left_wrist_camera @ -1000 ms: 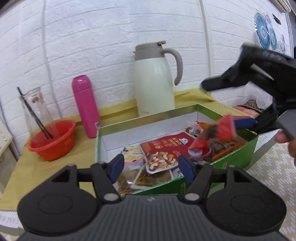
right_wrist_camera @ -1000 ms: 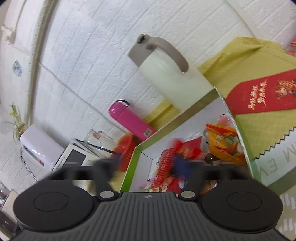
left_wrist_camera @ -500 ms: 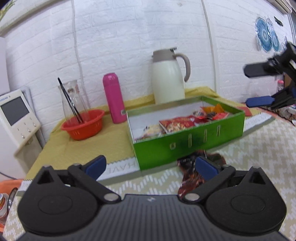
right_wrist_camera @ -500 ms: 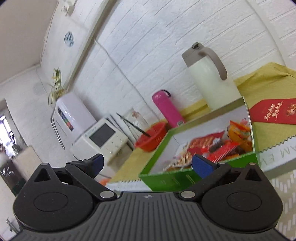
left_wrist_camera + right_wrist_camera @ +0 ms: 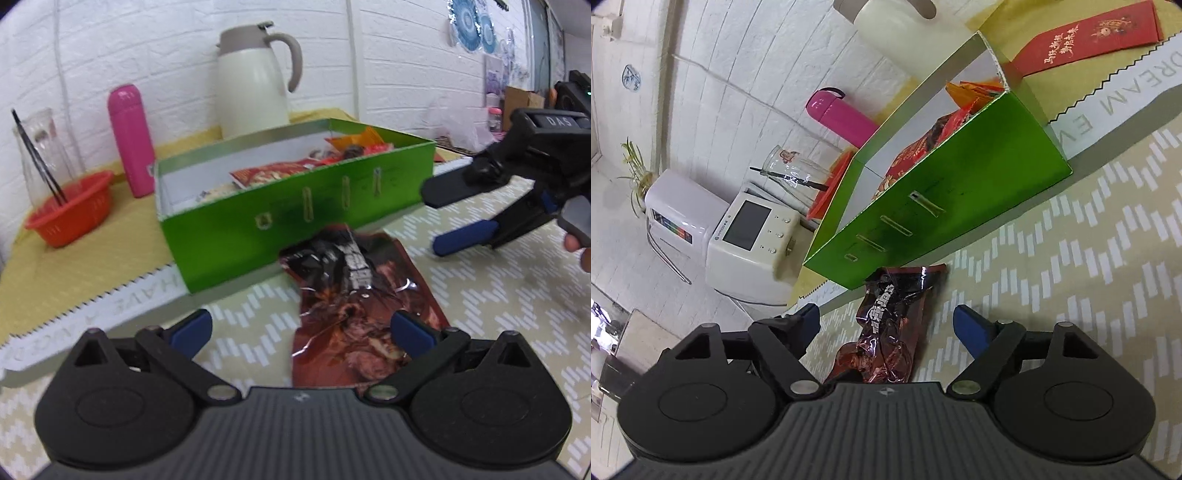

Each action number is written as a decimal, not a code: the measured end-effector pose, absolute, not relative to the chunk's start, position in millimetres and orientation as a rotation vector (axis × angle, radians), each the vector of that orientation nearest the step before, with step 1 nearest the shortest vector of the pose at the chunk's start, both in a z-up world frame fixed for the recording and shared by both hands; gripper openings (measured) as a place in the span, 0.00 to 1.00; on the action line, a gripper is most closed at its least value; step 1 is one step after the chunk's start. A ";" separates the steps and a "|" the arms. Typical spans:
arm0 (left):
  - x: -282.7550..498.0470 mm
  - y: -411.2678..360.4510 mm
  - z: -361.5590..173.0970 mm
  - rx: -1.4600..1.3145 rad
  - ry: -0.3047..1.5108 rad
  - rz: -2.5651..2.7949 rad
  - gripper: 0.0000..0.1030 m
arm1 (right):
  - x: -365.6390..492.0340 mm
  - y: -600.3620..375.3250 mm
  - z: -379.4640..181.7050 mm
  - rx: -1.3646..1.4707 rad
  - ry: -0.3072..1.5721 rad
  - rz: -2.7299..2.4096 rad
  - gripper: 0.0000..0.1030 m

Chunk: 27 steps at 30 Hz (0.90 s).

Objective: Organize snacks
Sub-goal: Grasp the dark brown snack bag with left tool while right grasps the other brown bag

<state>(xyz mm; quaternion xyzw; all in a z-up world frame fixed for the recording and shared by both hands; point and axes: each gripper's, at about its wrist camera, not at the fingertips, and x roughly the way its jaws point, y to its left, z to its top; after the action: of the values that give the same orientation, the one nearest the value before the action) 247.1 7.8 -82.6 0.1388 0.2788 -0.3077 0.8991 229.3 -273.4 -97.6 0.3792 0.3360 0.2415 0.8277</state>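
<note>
Left wrist view shows the left tool point(image 5: 301, 330) held low over the bench point(image 5: 498, 295) with its blue-tipped fingers spread wide and gripping nothing; a crumpled dark red snack packet point(image 5: 354, 295) lies flat on the patterned bench cover between and ahead of the fingertips, its far end touching the front wall of the green box point(image 5: 295, 218). That box stands open-topped, partly on a yellow cloth point(image 5: 92, 251), and holds several red and orange snack packs point(image 5: 280, 171) heaped toward its right side. Behind the box stand a cream thermos jug point(image 5: 253, 81) and a pink bottle point(image 5: 131, 140); further left an orange basket point(image 5: 70, 216) sits in front of a glass carafe point(image 5: 38, 147) with dark sticks in it. At the right edge the right tool point(image 5: 447, 218) hangs above the bench, fingers parted and empty. Its own camera looks down along those released fingers, the right tool point(image 5: 886, 323) straddling the same snack packet point(image 5: 890, 325), which lies on the bench without touching either fingertip. The green box point(image 5: 960, 192) sits just beyond, a red envelope point(image 5: 1086, 37) lies on the yellow cloth past it, and a white appliance point(image 5: 746, 236) with a screen stands off the bench's left end.
</note>
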 end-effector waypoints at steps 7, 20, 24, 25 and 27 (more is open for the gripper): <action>252.6 5.0 -89.2 0.164 0.645 -0.758 1.00 | 241.6 -248.3 -95.5 0.752 0.743 0.595 1.00; 243.4 6.1 -84.2 0.091 0.670 -0.875 0.51 | 234.8 -236.5 -113.5 0.688 0.840 0.698 0.16; 238.2 11.3 -83.5 0.091 0.680 -0.886 0.47 | 227.6 -234.1 -111.8 0.673 0.836 0.697 0.12; 238.0 12.9 -83.0 0.085 0.687 -0.887 0.47 | 224.7 -233.0 -110.5 0.664 0.829 0.691 0.11; 234.6 15.7 -81.1 0.096 0.691 -0.891 0.45 | 219.1 -229.6 -106.4 0.620 0.812 0.681 0.11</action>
<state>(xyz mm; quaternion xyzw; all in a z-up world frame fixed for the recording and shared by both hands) 234.6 15.7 -81.1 0.0454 0.3276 -0.4220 0.8441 219.1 -229.6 -106.4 0.2907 0.3808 0.3193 0.8176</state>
